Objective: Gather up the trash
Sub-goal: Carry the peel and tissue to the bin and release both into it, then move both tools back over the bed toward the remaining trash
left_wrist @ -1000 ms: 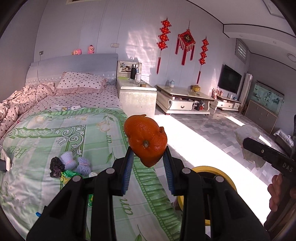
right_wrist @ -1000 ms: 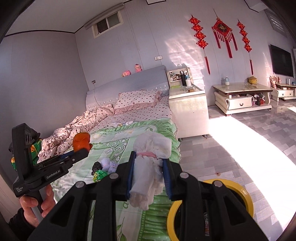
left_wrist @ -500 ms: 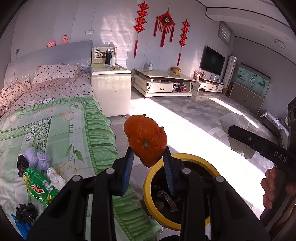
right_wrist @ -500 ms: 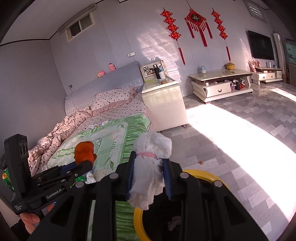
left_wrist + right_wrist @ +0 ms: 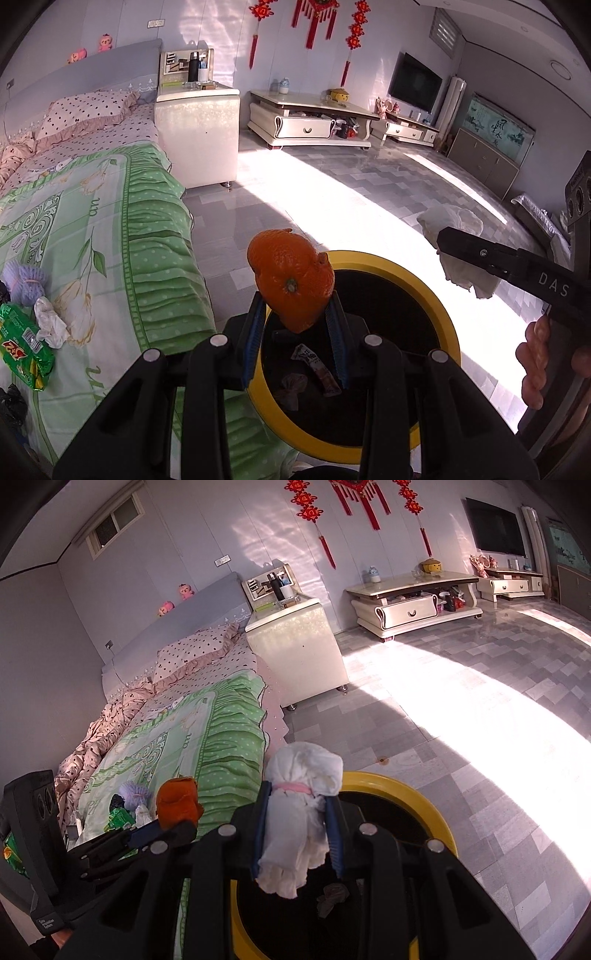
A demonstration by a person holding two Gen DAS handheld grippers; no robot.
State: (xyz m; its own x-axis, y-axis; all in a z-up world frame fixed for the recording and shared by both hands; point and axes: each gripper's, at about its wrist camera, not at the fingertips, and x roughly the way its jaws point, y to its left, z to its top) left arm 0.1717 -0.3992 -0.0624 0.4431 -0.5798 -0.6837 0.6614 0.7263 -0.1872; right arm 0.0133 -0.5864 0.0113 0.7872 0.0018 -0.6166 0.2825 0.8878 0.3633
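The orange peel (image 5: 291, 278) was clamped between the blue-padded fingers (image 5: 254, 334) of the left gripper (image 5: 295, 332), held above the open mouth of the yellow-rimmed bin (image 5: 436, 288), which stood on the floor just beside the bed (image 5: 147, 258). The white tissue bundle (image 5: 301, 812), tied with a pink band, was gripped between the fingers (image 5: 334, 834) of the right gripper (image 5: 295, 834), likewise above the bin's near rim (image 5: 413, 794). Inside the bin's black interior lay a snack wrapper (image 5: 317, 365) and a crumpled grey scrap (image 5: 293, 387). From the left wrist view the right gripper appeared at the right edge, with the person's hand (image 5: 535, 362) on its handle and the tissue bundle hanging at its tip. On the green quilt remained further litter: a green snack packet (image 5: 26, 343), a white crumpled tissue (image 5: 50, 321), a lilac foam net (image 5: 24, 280) and a black scrap (image 5: 11, 406) at the lower left edge. A white bedside cabinet (image 5: 199, 136) stood just beside the head of the bed; a low TV stand (image 5: 314, 122) stood along the far wall, and sunlight fell in a broad band across the grey tiled floor (image 5: 369, 192).
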